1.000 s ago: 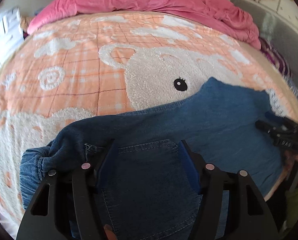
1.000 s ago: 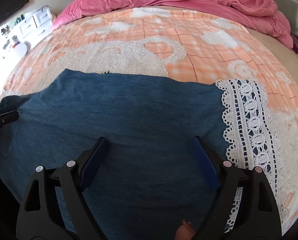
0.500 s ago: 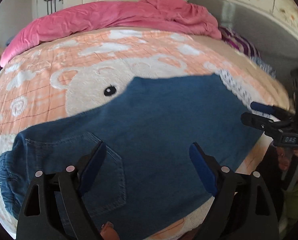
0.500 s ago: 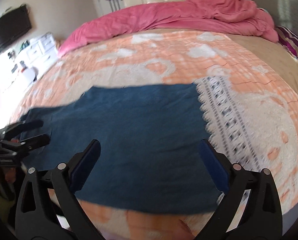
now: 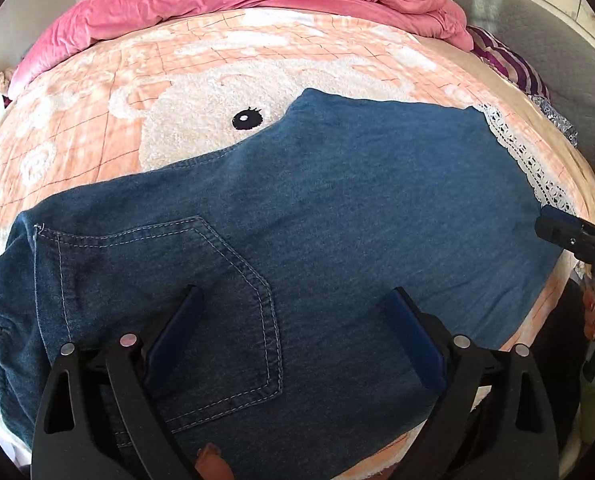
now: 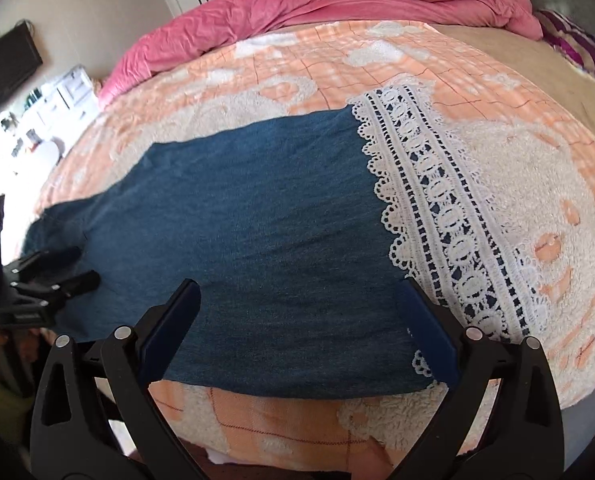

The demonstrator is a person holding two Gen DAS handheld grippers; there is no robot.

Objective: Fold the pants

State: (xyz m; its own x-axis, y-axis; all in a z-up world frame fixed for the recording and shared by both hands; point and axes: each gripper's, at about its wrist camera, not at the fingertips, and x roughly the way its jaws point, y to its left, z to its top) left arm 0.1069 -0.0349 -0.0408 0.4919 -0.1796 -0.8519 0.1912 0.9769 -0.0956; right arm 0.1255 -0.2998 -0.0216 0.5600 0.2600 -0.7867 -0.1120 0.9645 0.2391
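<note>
Pants (image 5: pixel 337 220), blue denim, lie flat across the near part of the bed, on an orange checked blanket (image 5: pixel 137 80) with a fluffy white bear pattern. Waist end sits toward the left, a stitched back pocket (image 5: pixel 201 280) facing up; the leg end runs right and finishes in a broad white lace hem (image 6: pixel 449 216). The near edge of the cloth lies just short of the blanket's edge.

Left gripper (image 5: pixel 293 336) hangs above the pocket area, angled down. Its jaws have just been opening and now stand wide apart, nothing between the blue pads, no pad pressing the denim.

Right gripper (image 6: pixel 297 328) hangs over the leg end, its right finger (image 6: pixel 429 328) in front of the lace. Jaws have likewise just been opening and stand wide, empty; denim lies flat beneath them (no pinch or lifted fold visible).

Each gripper appears at the edge of the other's view, over its own end of the pants.

A crumpled pink duvet (image 6: pixel 337 8) is heaped along the far side of the bed. A dark screen (image 6: pixel 5 68) is mounted on the left wall.
</note>
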